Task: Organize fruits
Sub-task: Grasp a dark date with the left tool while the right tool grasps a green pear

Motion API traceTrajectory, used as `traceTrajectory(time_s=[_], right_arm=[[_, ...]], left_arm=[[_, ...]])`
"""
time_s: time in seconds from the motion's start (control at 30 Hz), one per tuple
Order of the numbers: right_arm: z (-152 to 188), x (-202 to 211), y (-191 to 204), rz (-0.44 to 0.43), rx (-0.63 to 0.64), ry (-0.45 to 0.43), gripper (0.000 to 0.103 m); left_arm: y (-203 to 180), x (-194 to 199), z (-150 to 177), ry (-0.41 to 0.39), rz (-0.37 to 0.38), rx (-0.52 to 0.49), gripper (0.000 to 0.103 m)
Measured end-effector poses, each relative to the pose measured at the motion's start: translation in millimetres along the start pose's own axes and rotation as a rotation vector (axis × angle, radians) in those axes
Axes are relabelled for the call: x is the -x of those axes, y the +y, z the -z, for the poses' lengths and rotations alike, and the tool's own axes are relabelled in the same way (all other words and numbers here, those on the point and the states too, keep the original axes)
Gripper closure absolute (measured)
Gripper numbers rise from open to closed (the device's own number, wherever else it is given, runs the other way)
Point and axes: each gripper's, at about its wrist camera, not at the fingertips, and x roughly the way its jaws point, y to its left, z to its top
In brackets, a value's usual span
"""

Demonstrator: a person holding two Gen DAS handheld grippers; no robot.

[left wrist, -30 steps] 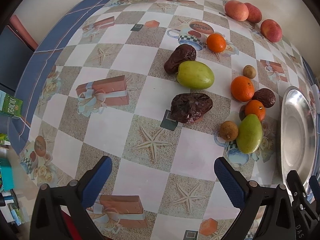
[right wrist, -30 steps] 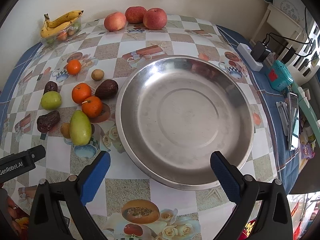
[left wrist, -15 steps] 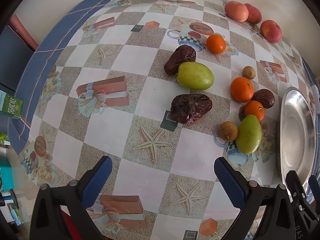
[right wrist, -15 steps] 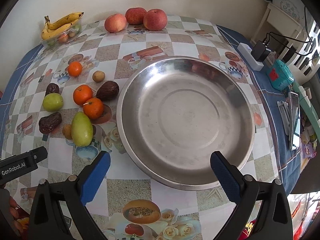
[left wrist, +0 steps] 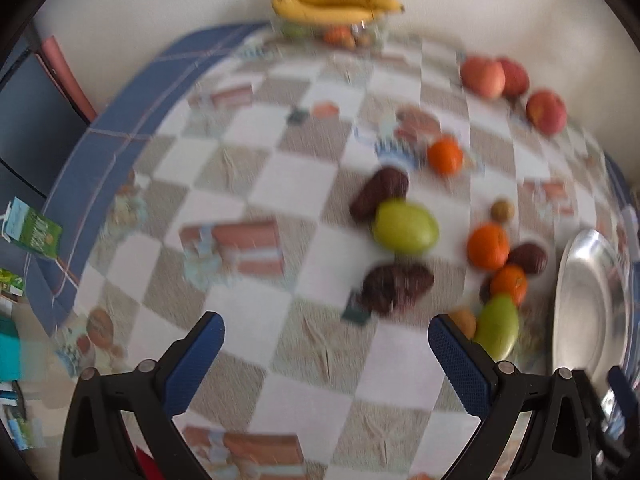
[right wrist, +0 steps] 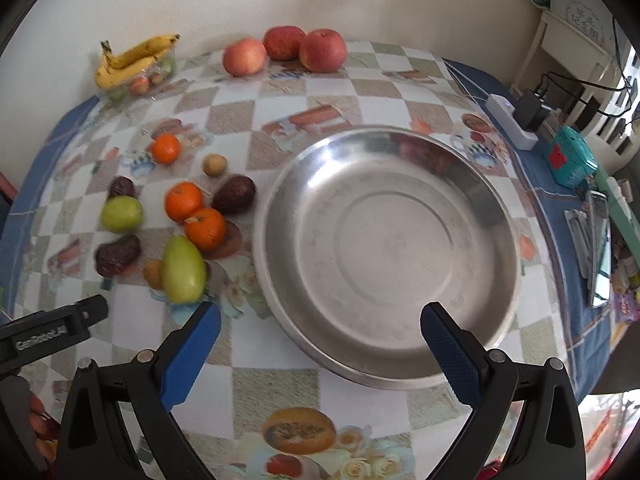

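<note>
A cluster of loose fruit lies on the checked tablecloth: a round green fruit (left wrist: pixel 405 222), two wrinkled dark fruits (left wrist: pixel 396 286), three oranges (right wrist: pixel 184 201), a long green mango (right wrist: pixel 183 269) and small brown fruits. A large steel bowl (right wrist: pixel 496 216) stands empty to the right of them; its rim shows in the left wrist view (left wrist: pixel 568 304). My left gripper (left wrist: pixel 326 334) is open and empty, above the table short of the fruit. My right gripper (right wrist: pixel 320 326) is open and empty over the bowl's near rim.
Three red apples (right wrist: pixel 284 50) sit at the table's back edge. Bananas (right wrist: pixel 134 60) lie on a clear box of small fruit at the back left. A power strip (right wrist: pixel 514 120), a teal device and a phone lie at the right edge.
Both grippers have tilted up and pulled back a little, so the fruit and bowl sit lower in view. The left view is now motion-blurred. Nothing was taken hold of.
</note>
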Motion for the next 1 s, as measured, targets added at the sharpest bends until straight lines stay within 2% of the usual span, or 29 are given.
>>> traceTrajectory(time_s=[0.1, 0.27, 0.43, 0.53, 0.6, 0.67, 0.73, 0.87, 1.0], right_arm=[[-5, 3, 12, -0.083, 0.006, -0.031, 0.003], [-10, 0, 26, -0.124, 0.019, -0.042, 0.004], [-19, -12, 29, -0.174, -0.038, -0.007, 0.010], [-23, -21, 37, -0.181, -0.031, 0.013, 0.024], [-25, -28, 43, -0.183, -0.018, 0.030, 0.029], [-26, -31, 47, -0.193, -0.009, 0.042, 0.038], [-27, -34, 51, -0.203, 0.001, 0.049, 0.043], [-25, -45, 56, -0.209, 0.021, 0.090, 0.050], [-20, -60, 62, -0.205, 0.039, 0.146, 0.051]], left_arm=[[3, 1, -11, -0.022, 0.044, 0.022, 0.000], [6, -9, -22, -0.025, 0.075, 0.062, 0.000], [1, -14, -26, 0.038, 0.190, 0.088, 0.000], [-3, -20, -26, 0.065, 0.189, 0.081, 0.000], [-6, -27, -26, 0.085, 0.180, 0.069, 0.002], [-8, -33, -27, 0.102, 0.175, 0.066, 0.007], [-11, -42, -26, 0.132, 0.190, 0.063, 0.013], [-14, -52, -23, 0.177, 0.218, 0.066, 0.020], [-13, -62, -20, 0.213, 0.246, 0.092, 0.028]])
